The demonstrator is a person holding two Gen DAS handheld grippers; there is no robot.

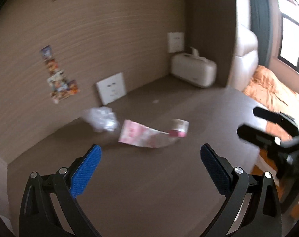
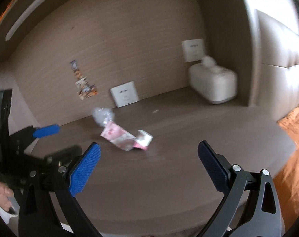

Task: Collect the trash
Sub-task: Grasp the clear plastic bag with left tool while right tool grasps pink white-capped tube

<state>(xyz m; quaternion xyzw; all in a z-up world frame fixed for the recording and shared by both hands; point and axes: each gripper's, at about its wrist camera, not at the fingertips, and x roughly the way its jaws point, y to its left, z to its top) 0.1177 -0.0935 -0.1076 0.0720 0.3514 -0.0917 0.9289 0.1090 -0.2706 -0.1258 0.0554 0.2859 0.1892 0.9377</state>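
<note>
left gripper (image 1: 150,154) open; pink wrapper (image 1: 147,136) flat, crumpled w/ white wad (image 1: 102,120).

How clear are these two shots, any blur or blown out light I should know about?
Left wrist view: motion blur smears the pink wrapper and crumpled white paper; the window is blown out. Right wrist view: similarly blurred, lighting even; fisheye bends the wall in both.

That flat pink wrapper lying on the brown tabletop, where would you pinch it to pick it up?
Probably at the raised end of the flat pink patterned wrapper, beside the small pink-and-white box. That end seems to lift off the brown tabletop, giving a finger room underneath; the rest lies flat. The open left gripper faces it, so come from the near side. Blur makes this uncertain.
</note>
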